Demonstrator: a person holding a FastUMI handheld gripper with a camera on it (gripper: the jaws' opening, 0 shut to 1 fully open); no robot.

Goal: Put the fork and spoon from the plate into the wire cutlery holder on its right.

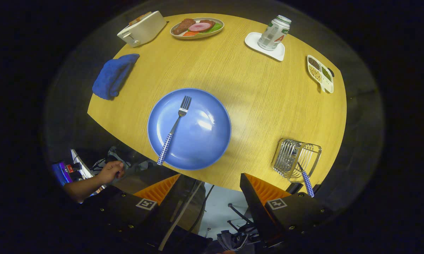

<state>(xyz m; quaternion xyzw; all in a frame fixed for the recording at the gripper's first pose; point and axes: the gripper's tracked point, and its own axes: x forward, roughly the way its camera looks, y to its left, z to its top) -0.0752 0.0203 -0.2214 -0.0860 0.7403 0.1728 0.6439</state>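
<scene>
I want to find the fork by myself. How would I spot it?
Look at the round wooden table, then the big blue plate just beyond the open fingers of the gripper. The fork lies across it, its blue-and-white checked handle poking over the rim. The matching handle stands in the wire cutlery holder.

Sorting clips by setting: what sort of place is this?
Probably a staged dining table: a wooden table set with a blue plate holding a fork, a toaster, a food plate and a wire cutlery holder. The gripper hangs open, jaws empty.
</scene>
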